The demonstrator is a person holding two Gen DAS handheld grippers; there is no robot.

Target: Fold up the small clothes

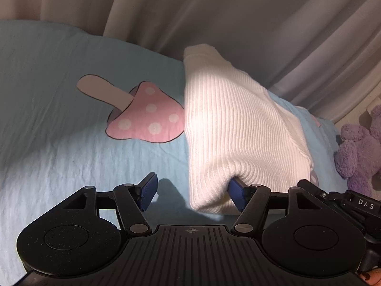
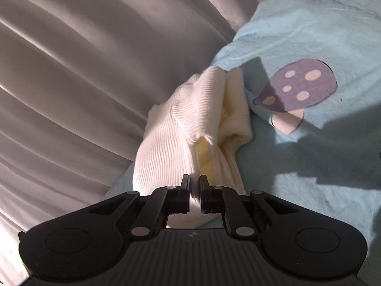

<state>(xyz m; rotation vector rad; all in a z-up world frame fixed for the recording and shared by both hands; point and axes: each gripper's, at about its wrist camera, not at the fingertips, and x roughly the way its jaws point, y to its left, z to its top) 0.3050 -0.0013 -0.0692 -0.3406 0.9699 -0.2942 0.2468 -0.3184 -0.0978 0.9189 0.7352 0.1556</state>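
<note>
mid-fold: right hand-held gripper (image 2: 195,194) is clamped on the white ribbed knit garment (image 1: 228,128), lifted over the blue mushroom-print bed sheet (image 1: 59,143), left hand-held gripper (image 1: 193,191) jaws apart with one pad under the hem, so next it likely pinches there.

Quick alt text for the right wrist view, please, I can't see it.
The right gripper is shut on a bunched white ribbed garment lifted over a light blue sheet with a purple mushroom print. Pale curtains fill the left.
</note>
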